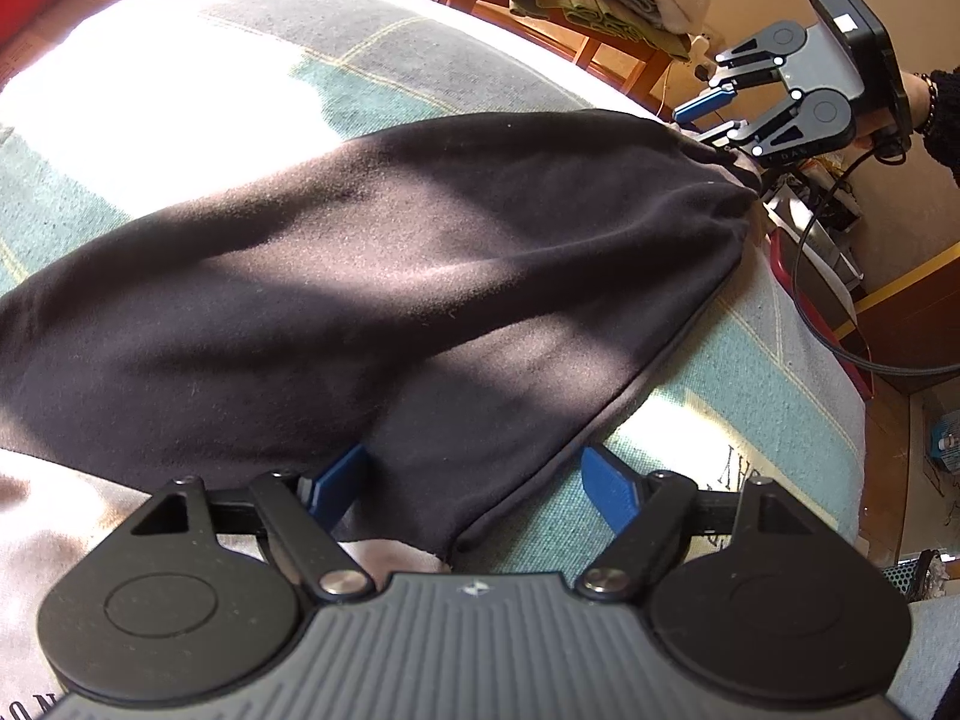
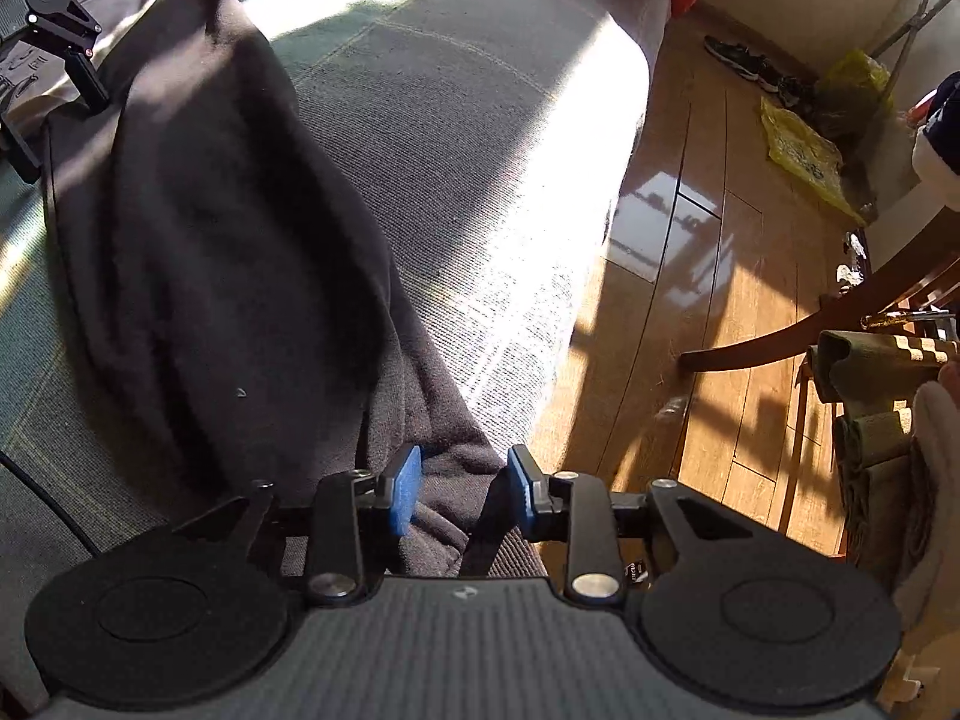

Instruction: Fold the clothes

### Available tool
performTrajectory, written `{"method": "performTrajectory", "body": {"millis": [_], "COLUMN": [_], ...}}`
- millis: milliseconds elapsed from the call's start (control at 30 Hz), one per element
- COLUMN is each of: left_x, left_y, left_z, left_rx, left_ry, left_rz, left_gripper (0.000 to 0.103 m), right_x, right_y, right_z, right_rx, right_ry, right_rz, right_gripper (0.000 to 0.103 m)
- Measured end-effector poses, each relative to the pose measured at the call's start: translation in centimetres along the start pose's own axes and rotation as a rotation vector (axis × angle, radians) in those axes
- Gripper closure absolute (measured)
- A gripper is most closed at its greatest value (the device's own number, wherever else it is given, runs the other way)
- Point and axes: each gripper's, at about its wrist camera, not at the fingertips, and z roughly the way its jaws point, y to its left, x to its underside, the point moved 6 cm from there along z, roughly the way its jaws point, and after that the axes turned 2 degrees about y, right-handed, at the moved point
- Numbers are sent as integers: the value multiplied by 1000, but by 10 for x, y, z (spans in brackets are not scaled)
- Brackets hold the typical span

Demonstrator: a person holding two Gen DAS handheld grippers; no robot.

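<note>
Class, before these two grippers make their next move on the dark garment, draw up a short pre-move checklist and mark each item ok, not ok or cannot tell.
1. Dark garment lies stretched on the blanket: ok.
2. Left gripper open, cloth end between its jaws, not pinched: ok.
3. Right gripper at the opposite end, jaws apart over bunched cloth: ok.
4. Right-end cloth smooth: not ok, it is gathered.
5. Garment clear of the bed edge: cannot tell.

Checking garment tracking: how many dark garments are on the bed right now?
1. A single black garment lies stretched across the plaid blanket, one end between the left gripper jaws, the other between the right gripper jaws. Others may lie outside both views.
</note>
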Motion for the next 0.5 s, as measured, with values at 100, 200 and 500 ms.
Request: {"method": "performTrajectory", "body": {"millis": [100,200,500], "left_x": [0,0,0], "left_y": [0,0,1], "left_z": [0,-1,-1], "left_rx": [1,0,6], "left_ry": [-1,-1,2], "left_rz": [-2,0,-13], "left_gripper": [24,24,24], "right_x": [1,2,-1], "right_y": [-9,-15,-61], "right_z": [2,1,2], "right_rx": [-55,-79,147], "right_ry": [-3,-17,-43], "right_rz": [83,147,243], "right_gripper": [67,100,103]}}
